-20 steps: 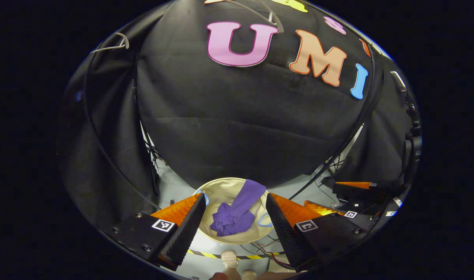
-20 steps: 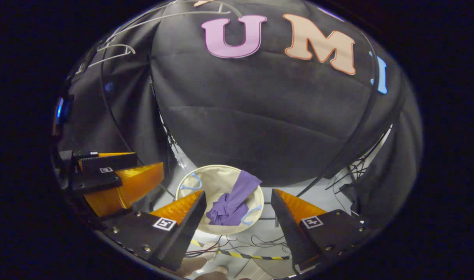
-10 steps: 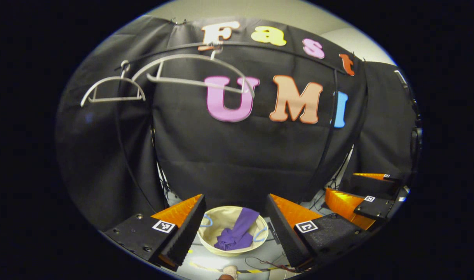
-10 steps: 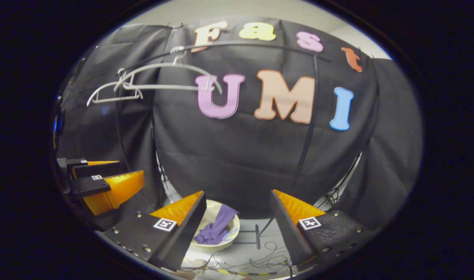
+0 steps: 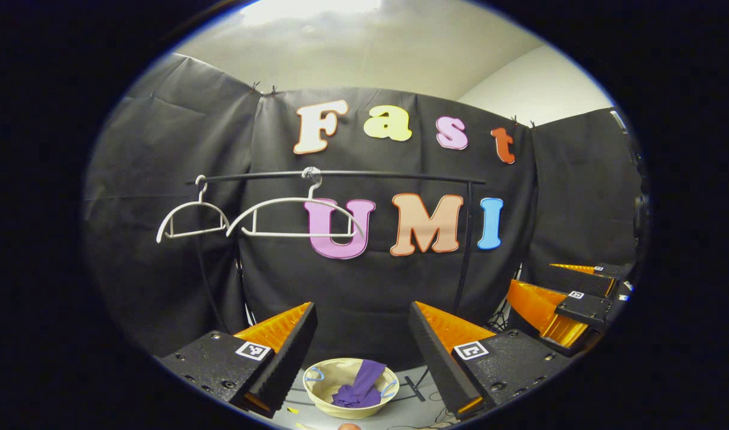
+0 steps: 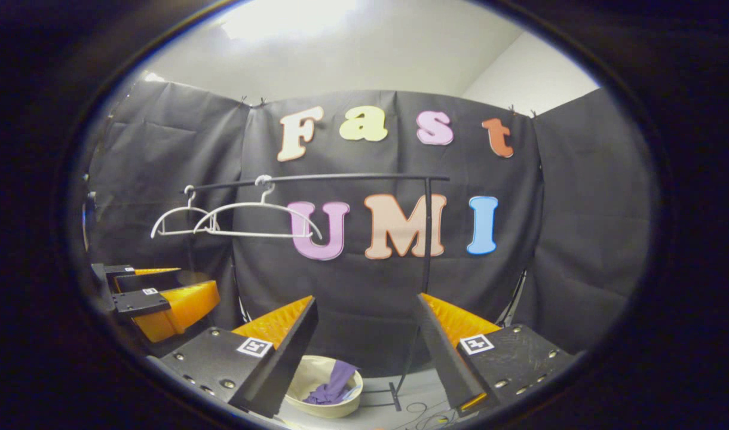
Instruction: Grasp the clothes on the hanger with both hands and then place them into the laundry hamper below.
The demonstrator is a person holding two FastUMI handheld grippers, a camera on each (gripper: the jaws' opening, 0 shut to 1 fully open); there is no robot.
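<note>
- Our left gripper (image 5: pixel 362 322) has its jaws spread wide with nothing between them; the rail and wall lie ahead of it, beyond its fingertips.
- Our right gripper (image 6: pixel 365 319) is likewise spread and empty. In the left gripper view we see it off to the right side (image 5: pixel 558 301), and in the right gripper view the left gripper sits off to the left side.
- The purple garment (image 5: pixel 360 391) lies crumpled in the laundry hamper (image 5: pixel 316 388), low between the left gripper's fingers and well beyond them. One end of it drapes up toward the hamper's far rim.
- In the right gripper view the hamper (image 6: pixel 308 382) sits just beside the inner edge of the left finger, partly hidden by it, with the garment (image 6: pixel 334 385) inside.
- Two white hangers (image 5: pixel 293 209) hang bare on the black rail (image 5: pixel 400 175), up and to the left of both grippers.
- We judge the placing done: nothing hangs from the hangers and the cloth is in the hamper.
- What could go wrong from here:
  - The draped end could slide over the rim if the hamper gets nudged, since soft cloth follows its own weight.
  - Loose cables (image 5: pixel 421 397) lie on the floor near the hamper; a foot catching them might drag it.
  - If we raise either gripper carelessly toward the rail, a finger could hook a hanger and knock it off.
</note>
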